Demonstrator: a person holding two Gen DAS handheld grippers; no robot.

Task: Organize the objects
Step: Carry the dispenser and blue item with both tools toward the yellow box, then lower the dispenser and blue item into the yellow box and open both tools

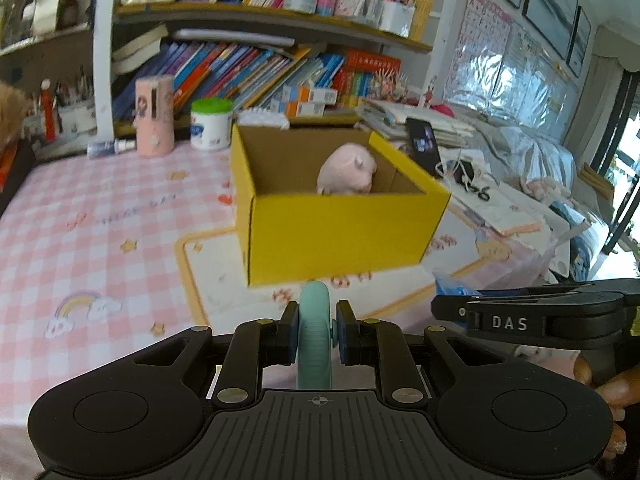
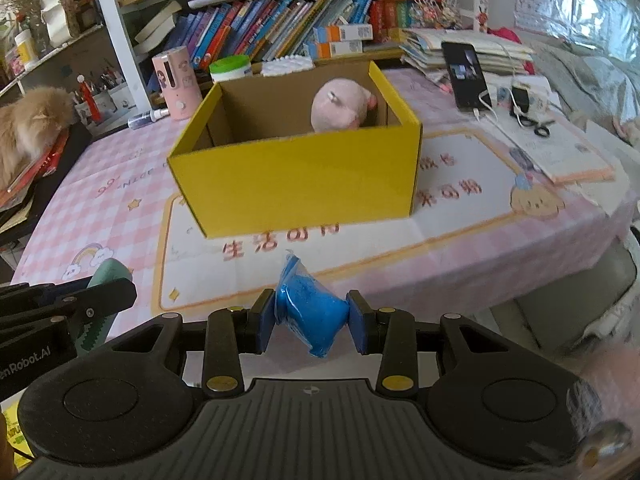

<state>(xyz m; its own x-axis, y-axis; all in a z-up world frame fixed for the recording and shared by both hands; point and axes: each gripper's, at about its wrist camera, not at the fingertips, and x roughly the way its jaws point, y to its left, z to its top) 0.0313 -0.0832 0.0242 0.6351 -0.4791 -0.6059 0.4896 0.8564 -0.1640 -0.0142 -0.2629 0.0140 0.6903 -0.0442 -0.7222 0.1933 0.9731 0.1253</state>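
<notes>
A yellow cardboard box (image 1: 340,228) stands open on the pink checked table, also in the right wrist view (image 2: 296,184). A pink plush pig (image 1: 347,170) sits inside it at the right, also seen from the right wrist (image 2: 340,110). My left gripper (image 1: 316,330) is shut on a teal ring-shaped toy (image 1: 315,340), held in front of the box. My right gripper (image 2: 314,318) is shut on a blue bag of putty (image 2: 312,312), also in front of the box. The right gripper shows at the left view's right edge (image 1: 532,320).
A pink cylinder (image 1: 154,116), a green-lidded white jar (image 1: 211,124) and a small spray bottle (image 1: 108,148) stand behind the box. A phone (image 2: 466,76), cables and papers lie at the right. Bookshelves fill the back. A fluffy cat (image 2: 28,128) sits at the left.
</notes>
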